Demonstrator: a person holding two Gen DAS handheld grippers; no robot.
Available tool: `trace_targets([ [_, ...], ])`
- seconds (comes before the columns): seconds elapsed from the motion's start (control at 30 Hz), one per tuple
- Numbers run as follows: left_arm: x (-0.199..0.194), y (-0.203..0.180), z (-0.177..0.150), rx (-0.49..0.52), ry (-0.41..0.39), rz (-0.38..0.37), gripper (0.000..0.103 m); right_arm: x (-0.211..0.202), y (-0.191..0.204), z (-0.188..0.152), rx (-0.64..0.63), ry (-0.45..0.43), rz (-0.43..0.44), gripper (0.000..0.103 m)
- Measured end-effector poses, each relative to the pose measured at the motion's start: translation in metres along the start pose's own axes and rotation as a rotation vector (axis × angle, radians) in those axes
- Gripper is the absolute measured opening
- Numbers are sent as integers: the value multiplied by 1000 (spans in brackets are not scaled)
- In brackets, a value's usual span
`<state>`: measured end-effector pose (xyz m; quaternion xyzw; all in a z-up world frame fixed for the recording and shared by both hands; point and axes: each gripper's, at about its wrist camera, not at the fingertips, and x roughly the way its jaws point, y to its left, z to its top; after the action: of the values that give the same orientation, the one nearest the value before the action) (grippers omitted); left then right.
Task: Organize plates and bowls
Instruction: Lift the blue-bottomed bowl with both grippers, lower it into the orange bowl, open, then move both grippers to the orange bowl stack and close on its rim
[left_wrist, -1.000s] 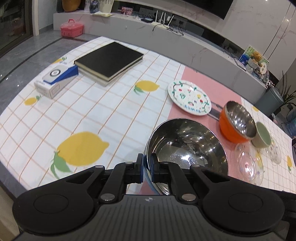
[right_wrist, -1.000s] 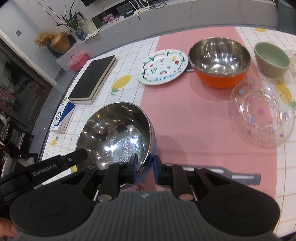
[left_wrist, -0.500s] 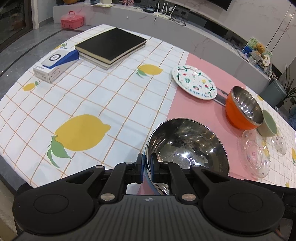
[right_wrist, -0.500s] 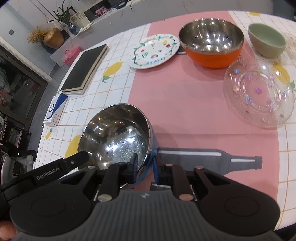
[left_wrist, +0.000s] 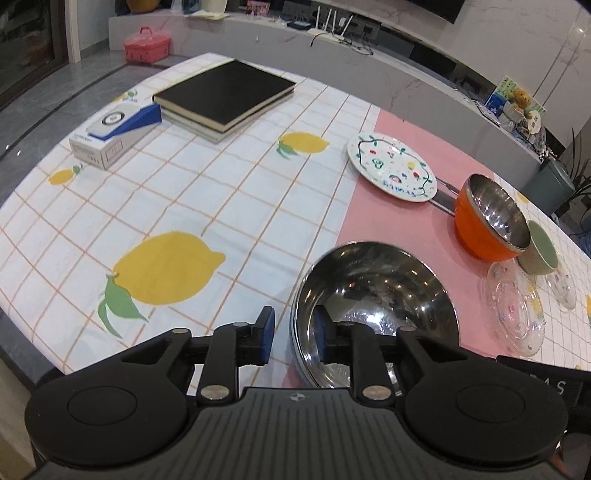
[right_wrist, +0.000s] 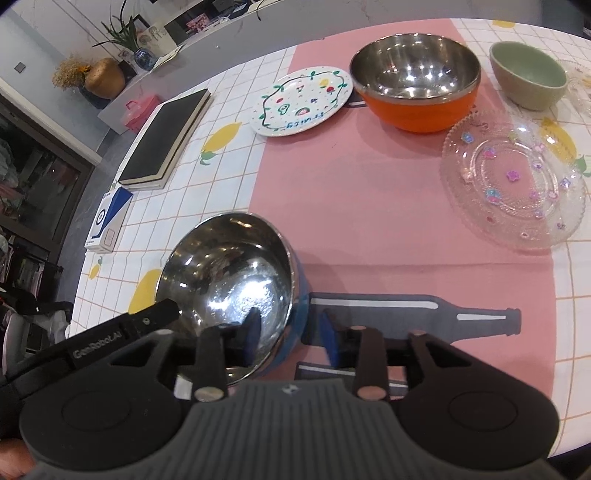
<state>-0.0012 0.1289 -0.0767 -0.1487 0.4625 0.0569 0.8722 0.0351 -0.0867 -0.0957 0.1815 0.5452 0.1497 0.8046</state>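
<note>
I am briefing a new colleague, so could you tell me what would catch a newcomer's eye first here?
Nearest the cameras, a shiny steel bowl with a blue outside sits where the lemon-print cloth meets the pink mat, its rim between both grippers' open jaws. Beyond it, an orange bowl stands between a painted plate and a green bowl.

my left gripper (left_wrist: 293, 338) and right gripper (right_wrist: 291, 334) each straddle the rim of the near steel bowl (right_wrist: 229, 280), one finger inside, one outside. beyond it lie the painted plate (right_wrist: 301, 101), second bowl (right_wrist: 413, 83), small bowl (right_wrist: 528, 77); glass plate (right_wrist: 513, 181) to the right.
</note>
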Motion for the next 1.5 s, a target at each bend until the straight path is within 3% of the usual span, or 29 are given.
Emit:
trace_targets([
  [0.17,-10,-4,4,61,-45,25,32,-8,-3,3,13,-16,11,40],
  [0.37,-28,-15,13,133,-130,58,32,-34,1,6,-57,-114,-23,45],
  [0.53,-40,-27,24,137,-165,12,32,-58,-6,14,-95,-211,-74,45],
  [0.73,-45,-60,33,196,-202,-79,31,-77,-34,29,-44,-276,-107,50],
  [0.83,-42,-78,36,215,-200,-134,31,-86,-47,33,-21,-314,-128,50],
  [0.9,-40,-90,38,227,-211,-161,31,-91,-53,36,-17,-339,-157,57],
  [1.1,-29,-121,46,232,-223,-194,31,-99,-71,44,-18,-405,-207,57],
  [1.3,-13,-146,50,235,-244,-151,31,-97,-89,52,23,-449,-217,57],
  [1.5,10,-167,57,277,-140,-166,31,-86,-104,67,59,-429,-211,58],
])
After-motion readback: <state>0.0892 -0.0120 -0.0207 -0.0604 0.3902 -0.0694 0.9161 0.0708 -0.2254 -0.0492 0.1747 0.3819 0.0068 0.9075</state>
